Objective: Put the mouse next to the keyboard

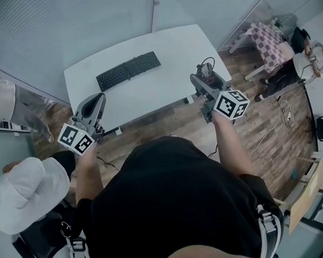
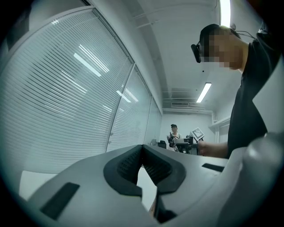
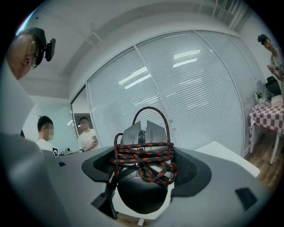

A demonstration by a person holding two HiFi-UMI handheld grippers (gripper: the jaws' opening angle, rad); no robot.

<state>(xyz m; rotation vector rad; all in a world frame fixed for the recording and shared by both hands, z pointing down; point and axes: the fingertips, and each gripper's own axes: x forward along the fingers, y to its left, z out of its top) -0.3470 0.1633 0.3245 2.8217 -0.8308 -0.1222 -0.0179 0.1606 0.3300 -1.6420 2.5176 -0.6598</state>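
A black keyboard [image 1: 129, 70] lies on the left half of the white table [image 1: 169, 51]. My right gripper [image 1: 202, 75] hovers off the table's right front edge, shut on a dark mouse [image 1: 206, 70]. In the right gripper view the mouse [image 3: 143, 186] sits between the jaws of the right gripper [image 3: 144, 148], with its red-and-black braided cable [image 3: 144, 157] wound around it. My left gripper [image 1: 95, 106] hangs before the table's left front corner, above the floor. In its own view, the left gripper [image 2: 142, 150] has its pads meeting at the tips with nothing between them.
A person in a white cap [image 1: 27, 190] stands close at my lower left. A checkered table [image 1: 269, 38] and seated people are at the far right on the wood floor [image 1: 267, 122]. Glass walls with blinds [image 1: 68, 23] run behind the table.
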